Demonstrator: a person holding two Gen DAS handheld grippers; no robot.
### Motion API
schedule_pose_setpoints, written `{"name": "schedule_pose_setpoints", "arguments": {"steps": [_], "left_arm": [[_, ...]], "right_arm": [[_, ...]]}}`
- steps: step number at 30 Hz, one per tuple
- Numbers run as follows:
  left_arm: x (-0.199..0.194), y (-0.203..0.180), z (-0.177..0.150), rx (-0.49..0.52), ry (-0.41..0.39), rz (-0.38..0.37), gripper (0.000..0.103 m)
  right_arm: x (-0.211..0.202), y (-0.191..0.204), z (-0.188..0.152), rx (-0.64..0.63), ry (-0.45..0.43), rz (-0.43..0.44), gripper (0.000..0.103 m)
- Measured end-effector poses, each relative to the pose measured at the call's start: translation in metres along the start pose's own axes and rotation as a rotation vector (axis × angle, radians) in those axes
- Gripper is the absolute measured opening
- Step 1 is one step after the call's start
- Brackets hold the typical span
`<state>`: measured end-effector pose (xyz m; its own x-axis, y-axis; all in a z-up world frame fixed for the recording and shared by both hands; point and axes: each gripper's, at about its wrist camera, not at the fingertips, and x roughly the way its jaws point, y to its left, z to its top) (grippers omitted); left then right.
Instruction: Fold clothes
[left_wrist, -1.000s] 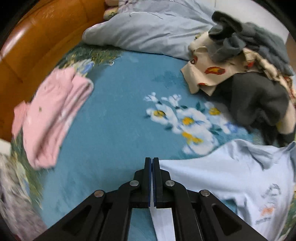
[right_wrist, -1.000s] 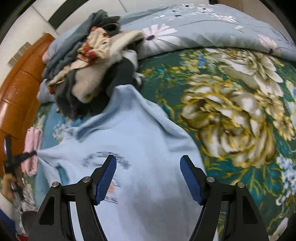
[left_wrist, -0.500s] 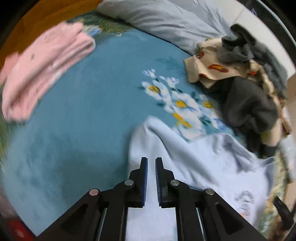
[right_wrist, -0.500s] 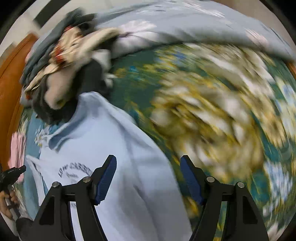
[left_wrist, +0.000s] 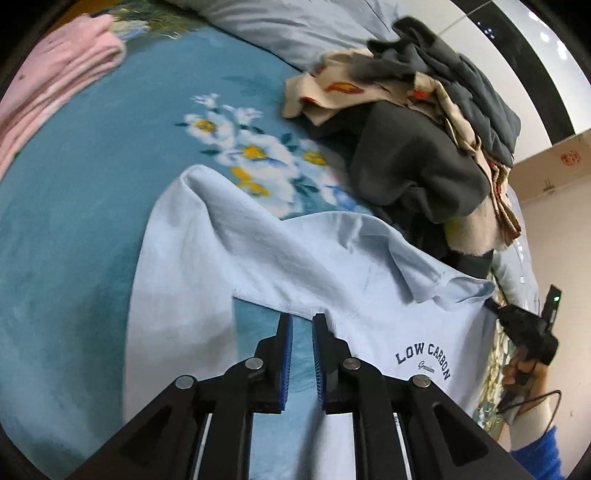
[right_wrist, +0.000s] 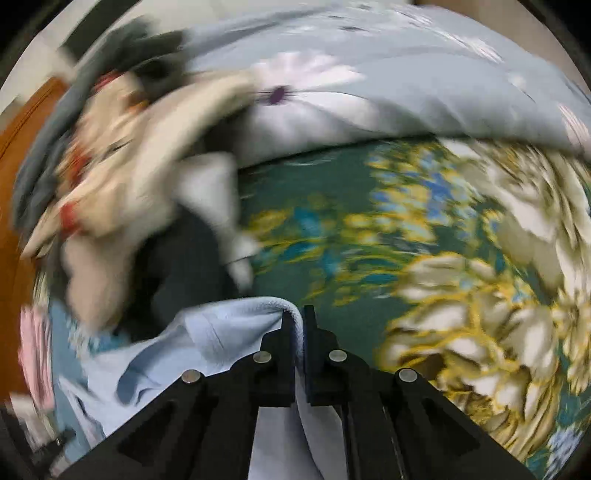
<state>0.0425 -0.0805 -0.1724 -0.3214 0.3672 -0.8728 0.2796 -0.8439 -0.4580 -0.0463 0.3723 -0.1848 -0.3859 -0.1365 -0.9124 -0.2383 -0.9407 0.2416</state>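
Note:
A light blue T-shirt (left_wrist: 295, 254) printed "LOW CARBON" lies spread on the blue floral bed cover (left_wrist: 74, 206). My left gripper (left_wrist: 302, 320) hovers over its near edge with the jaws a narrow gap apart, holding nothing. My right gripper (right_wrist: 298, 312) is shut on a fold of the same shirt (right_wrist: 229, 325) and lifts it; that view is blurred. The right gripper also shows at the shirt's far right edge in the left wrist view (left_wrist: 524, 325).
A pile of unfolded clothes (left_wrist: 417, 122), grey, dark and cream, sits behind the shirt. A folded pink garment (left_wrist: 55, 77) lies at the far left. A grey quilt (right_wrist: 388, 81) runs along the back. The wooden bed frame (right_wrist: 14, 147) is at the left.
My left gripper has let go of the shirt, opened slightly and moved over it. My right gripper has gone from wide open to shut on the shirt's edge.

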Motion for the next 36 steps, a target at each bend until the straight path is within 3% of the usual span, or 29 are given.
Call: {"name": "schedule_pose_setpoints", "arguments": {"steps": [7, 9, 11, 13, 16, 18, 21, 22, 24, 27, 29, 32, 35, 36], "left_arm": [[0.047, -0.054, 0.018, 0.067, 0.095, -0.046, 0.018], [0.061, -0.065, 0.023, 0.08, 0.116, -0.039, 0.018], [0.075, -0.078, 0.024, 0.161, 0.143, 0.028, 0.018], [0.089, -0.091, 0.024, 0.245, 0.17, 0.099, 0.018], [0.102, -0.103, 0.026, 0.306, 0.188, 0.134, 0.018], [0.107, -0.108, 0.032, 0.278, 0.197, 0.098, 0.018], [0.104, -0.12, 0.048, 0.215, 0.18, -0.025, 0.018], [0.095, -0.124, 0.058, 0.186, 0.146, -0.085, 0.018], [0.079, -0.126, 0.073, 0.154, 0.081, -0.121, 0.018], [0.06, -0.127, 0.085, 0.162, 0.019, -0.097, 0.018], [0.062, -0.13, 0.077, 0.21, 0.045, -0.072, 0.018], [0.091, -0.136, 0.051, 0.314, 0.133, 0.039, 0.018], [0.115, -0.139, 0.033, 0.382, 0.166, 0.154, 0.018], [0.116, -0.143, 0.034, 0.378, 0.159, 0.148, 0.018]], "right_arm": [[-0.008, -0.005, -0.003, -0.006, 0.005, 0.055, 0.006], [-0.02, -0.008, -0.003, -0.007, -0.009, 0.065, 0.013], [-0.038, -0.01, -0.009, -0.011, -0.046, 0.062, 0.033], [-0.054, -0.013, -0.019, -0.018, -0.099, 0.064, 0.038], [-0.064, -0.024, -0.03, -0.012, -0.135, 0.025, 0.042], [-0.067, -0.035, -0.038, 0.01, -0.126, 0.022, 0.042], [-0.064, -0.047, -0.053, 0.065, -0.094, 0.039, 0.042], [-0.061, -0.05, -0.059, 0.084, -0.086, 0.051, 0.042], [-0.058, -0.056, -0.077, 0.121, -0.07, 0.068, 0.042], [-0.057, -0.068, -0.104, 0.165, -0.032, 0.061, 0.042], [-0.055, -0.074, -0.115, 0.18, -0.004, 0.06, 0.042], [-0.051, -0.076, -0.126, 0.185, 0.02, 0.071, 0.042], [-0.05, -0.077, -0.133, 0.195, 0.036, 0.093, 0.042], [-0.05, -0.076, -0.134, 0.201, 0.037, 0.104, 0.042]]}}
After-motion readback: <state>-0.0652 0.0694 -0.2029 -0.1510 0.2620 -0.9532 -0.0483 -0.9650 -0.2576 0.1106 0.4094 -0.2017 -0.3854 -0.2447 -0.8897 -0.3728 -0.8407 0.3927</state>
